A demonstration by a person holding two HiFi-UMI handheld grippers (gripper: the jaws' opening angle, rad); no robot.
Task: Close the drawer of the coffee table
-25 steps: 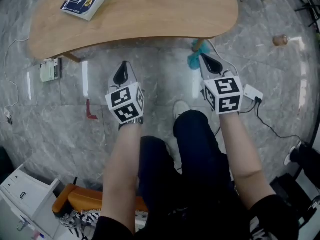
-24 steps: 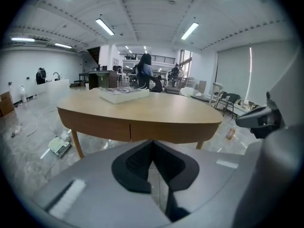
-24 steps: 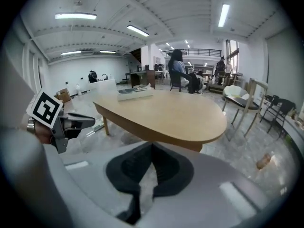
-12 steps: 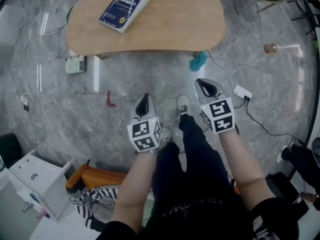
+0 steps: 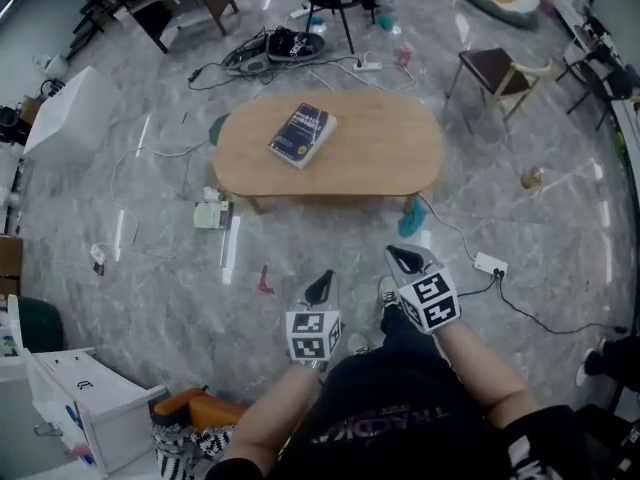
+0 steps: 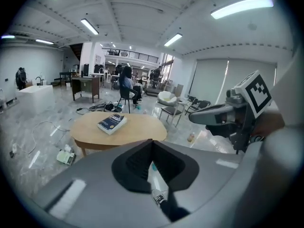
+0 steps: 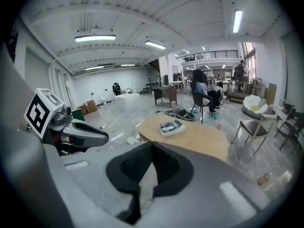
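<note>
Both claws show in the head view, held side by side in front of the person's dark clothing (image 5: pixel 400 418). The left claw (image 5: pixel 319 288) and the right claw (image 5: pixel 405 259) each have their grey jaws pressed together with nothing between them, tips pointing forward. Well ahead of them, apart from both, the oval light-wood desk (image 5: pixel 380 163) stands on the grey marble floor (image 5: pixel 150 258). A dark blue book (image 5: pixel 302 134) lies on its top, ahead and slightly left of the left claw. A teal object (image 5: pixel 412 218) sits on the floor at the desk's near edge, ahead of the right claw, and a white power strip (image 5: pixel 490 264) lies to that claw's right. The desk's drawer cannot be made out from this angle.

In the left gripper view, the left claw's jaws meet in a closed seam and hold nothing. Beyond and below their tip lies the desk (image 6: pixel 135 132) with the book (image 6: pixel 112 123) on it. The right claw (image 6: pixel 197 117) hangs to the right, closed too.

In the right gripper view, the right claw's jaws are likewise together and empty. The desk (image 7: pixel 202 139) lies ahead, slightly right, carrying the book (image 7: pixel 171 127). The left claw (image 7: pixel 102 137) hangs to the left.
</note>
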